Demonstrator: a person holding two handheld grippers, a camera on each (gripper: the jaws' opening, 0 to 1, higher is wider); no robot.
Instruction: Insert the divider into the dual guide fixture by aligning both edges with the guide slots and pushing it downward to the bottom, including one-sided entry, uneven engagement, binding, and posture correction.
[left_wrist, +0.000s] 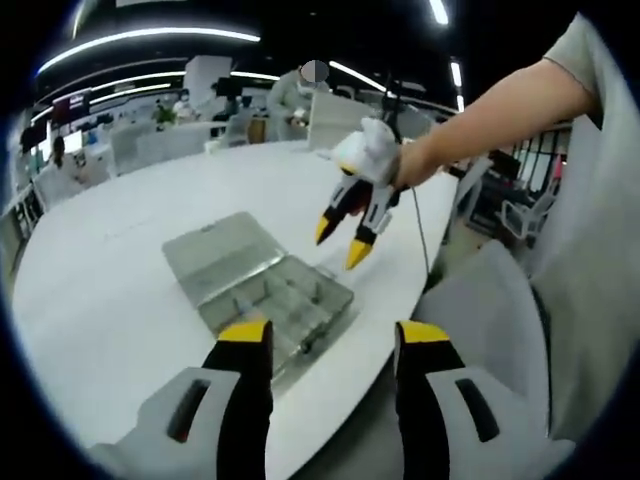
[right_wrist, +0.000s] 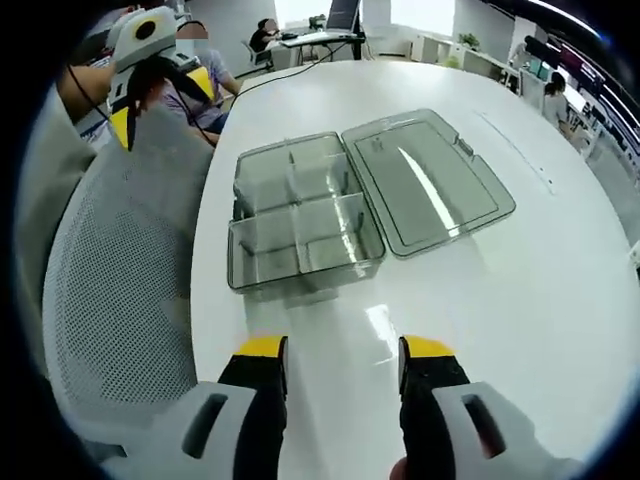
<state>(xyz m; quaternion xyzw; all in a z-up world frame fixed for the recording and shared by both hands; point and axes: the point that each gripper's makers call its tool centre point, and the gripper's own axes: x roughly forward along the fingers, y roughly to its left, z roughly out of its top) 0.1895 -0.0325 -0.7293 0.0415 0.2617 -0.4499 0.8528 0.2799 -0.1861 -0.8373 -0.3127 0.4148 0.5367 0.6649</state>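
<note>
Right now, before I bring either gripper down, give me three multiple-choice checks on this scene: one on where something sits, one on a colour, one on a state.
1. Where is the clear plastic box?
A. On the white table, near its edge
B. On the mesh chair
C. Held in a gripper

2. What colour are the tips of the right gripper?
A. Red
B. Yellow
C. Green

3. What state is the box's lid in?
A. Shut and latched
B. Taken off and standing upright
C. Swung open, lying flat beside the box

Key: 1 A, the box rests on the white table near the edge by the mesh chair. 2 B, both jaw tips are yellow in the right gripper view. 3 C, the lid lies flat on the table beside the compartments, which are open to view.
</note>
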